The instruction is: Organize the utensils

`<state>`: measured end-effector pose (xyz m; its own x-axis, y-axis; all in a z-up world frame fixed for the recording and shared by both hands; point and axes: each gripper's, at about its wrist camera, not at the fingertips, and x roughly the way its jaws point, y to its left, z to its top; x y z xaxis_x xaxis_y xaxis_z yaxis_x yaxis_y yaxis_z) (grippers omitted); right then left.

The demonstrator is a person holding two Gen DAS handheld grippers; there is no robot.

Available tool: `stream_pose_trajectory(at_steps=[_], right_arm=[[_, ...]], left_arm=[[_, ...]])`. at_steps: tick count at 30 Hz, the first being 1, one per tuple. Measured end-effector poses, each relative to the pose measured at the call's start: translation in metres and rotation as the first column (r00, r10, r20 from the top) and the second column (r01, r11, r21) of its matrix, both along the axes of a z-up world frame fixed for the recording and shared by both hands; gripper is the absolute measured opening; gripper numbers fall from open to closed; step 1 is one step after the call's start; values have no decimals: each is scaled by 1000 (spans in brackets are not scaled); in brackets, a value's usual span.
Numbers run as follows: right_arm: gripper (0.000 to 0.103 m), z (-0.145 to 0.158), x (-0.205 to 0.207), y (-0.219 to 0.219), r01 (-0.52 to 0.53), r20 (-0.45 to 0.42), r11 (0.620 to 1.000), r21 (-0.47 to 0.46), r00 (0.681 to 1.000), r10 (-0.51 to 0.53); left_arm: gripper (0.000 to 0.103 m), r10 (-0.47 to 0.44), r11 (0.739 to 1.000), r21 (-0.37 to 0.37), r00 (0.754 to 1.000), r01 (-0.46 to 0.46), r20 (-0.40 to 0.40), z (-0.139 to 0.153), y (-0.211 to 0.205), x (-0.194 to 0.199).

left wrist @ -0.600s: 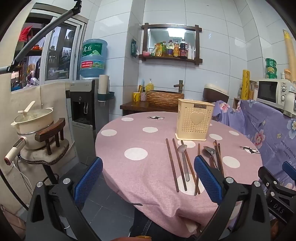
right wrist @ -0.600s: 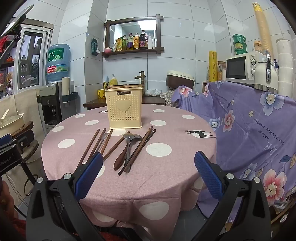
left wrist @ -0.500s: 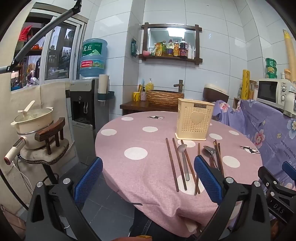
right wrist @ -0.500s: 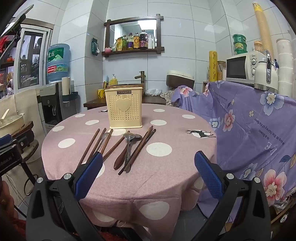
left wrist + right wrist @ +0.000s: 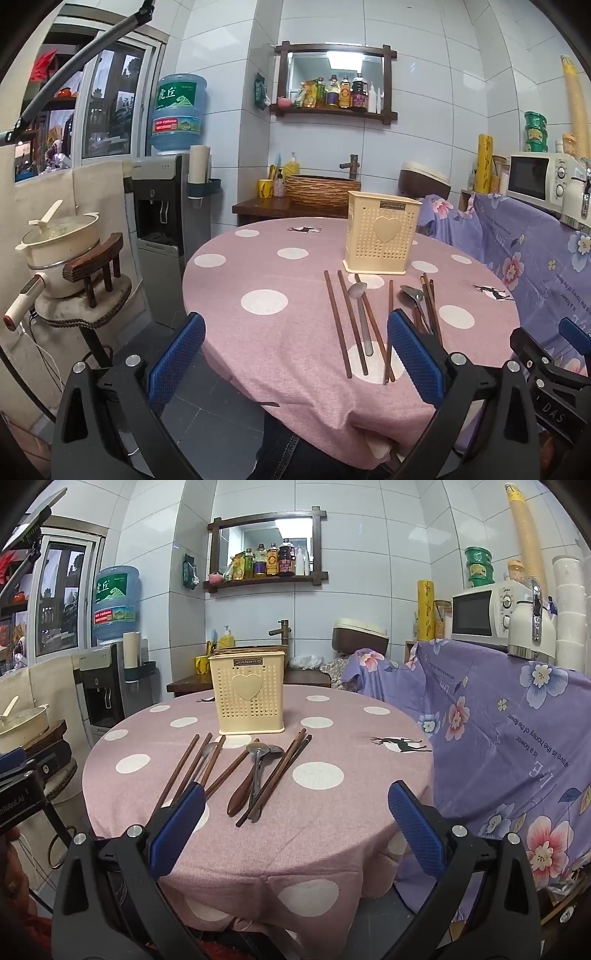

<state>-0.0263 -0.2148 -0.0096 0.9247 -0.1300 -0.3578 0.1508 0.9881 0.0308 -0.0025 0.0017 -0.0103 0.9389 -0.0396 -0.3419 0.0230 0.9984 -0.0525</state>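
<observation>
The utensils lie loose on the round worktop (image 5: 332, 849), in front of the cream perforated utensil holder (image 5: 248, 698), which stands upright toward the far side. Its interior cannot be seen from either view. Nearest the holder's left front are brown chopsticks (image 5: 336, 325) with a metal spoon (image 5: 360, 310) among them. To the right, a second cluster: a wooden-handled spoon (image 5: 242, 792), a metal spoon across it (image 5: 255, 771), and a further pair of chopsticks (image 5: 280, 775). All rest flat on the pink dotted cloth.

Left tool (image 5: 295, 363): released, blue pads fully apart, nothing between them, short of the worktop edge. Right tool (image 5: 295, 836): likewise wide apart, empty, touching nothing.
</observation>
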Motion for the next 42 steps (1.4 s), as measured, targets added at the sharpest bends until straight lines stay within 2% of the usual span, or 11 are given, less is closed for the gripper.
stream_pose_trajectory(at_steps=[42], right_arm=[[98, 5, 0, 1, -3, -1, 1000, 0, 1000, 3]], left_arm=[[94, -21, 1000, -10, 999, 21, 30, 12, -1, -1]])
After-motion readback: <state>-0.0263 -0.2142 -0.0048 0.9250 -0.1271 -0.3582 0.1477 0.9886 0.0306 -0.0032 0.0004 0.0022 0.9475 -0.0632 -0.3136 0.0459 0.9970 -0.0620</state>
